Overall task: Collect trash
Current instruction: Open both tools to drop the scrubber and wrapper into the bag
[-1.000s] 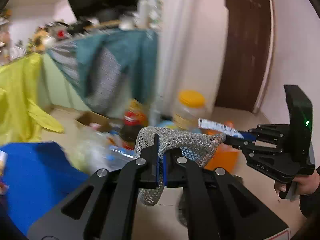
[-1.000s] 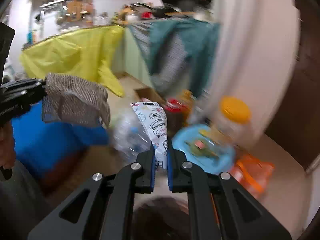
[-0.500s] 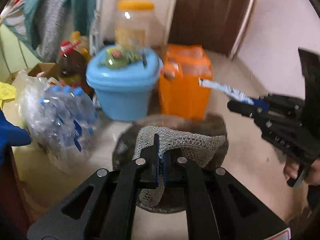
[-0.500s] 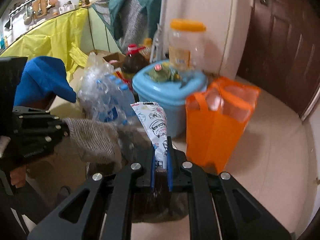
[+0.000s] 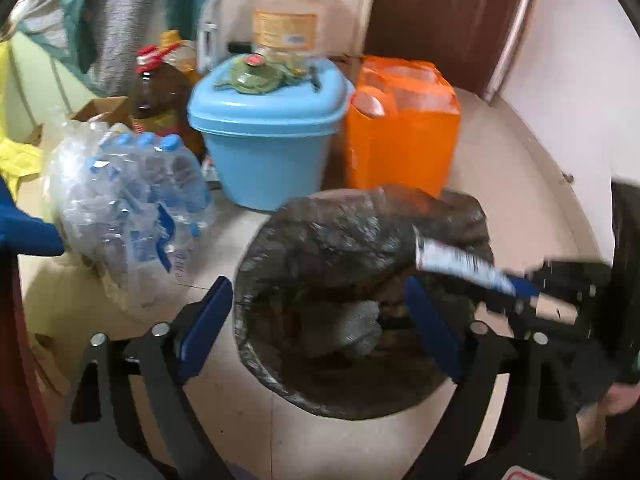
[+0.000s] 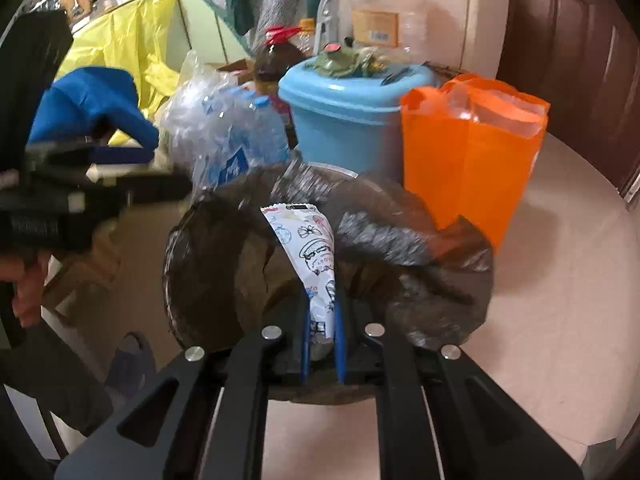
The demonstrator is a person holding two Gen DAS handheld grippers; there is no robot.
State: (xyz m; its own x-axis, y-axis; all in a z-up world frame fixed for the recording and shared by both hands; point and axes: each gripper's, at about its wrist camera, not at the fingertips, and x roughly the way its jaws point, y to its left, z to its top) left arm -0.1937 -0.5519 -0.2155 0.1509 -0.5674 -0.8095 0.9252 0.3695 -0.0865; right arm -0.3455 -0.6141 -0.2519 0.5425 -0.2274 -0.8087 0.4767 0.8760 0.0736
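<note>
A round bin lined with a dark trash bag [image 5: 280, 384] stands on the floor below both grippers; it also shows in the right wrist view [image 6: 440, 304]. My left gripper [image 5: 320, 320] is open right over the bin, and the grey mesh cloth [image 5: 356, 328] lies inside the bag, free of the jaws. My right gripper [image 6: 321, 344] is shut on a white printed snack wrapper [image 6: 316, 256] and holds it over the bin's mouth. The wrapper [image 5: 460, 264] also shows in the left wrist view, held from the right.
Behind the bin stand a blue lidded bucket [image 5: 264, 128], an orange bag [image 5: 404, 140], a pack of clear water bottles [image 5: 132, 208], an oil bottle [image 5: 160, 96] and a large clear jar [image 5: 292, 12]. A brown door [image 5: 448, 20] is at the back right. Beige floor lies to the right.
My left gripper has opened and dropped the mesh cloth into the bin. Both grippers have moved down closer to the bin; the right one still holds the wrapper.
</note>
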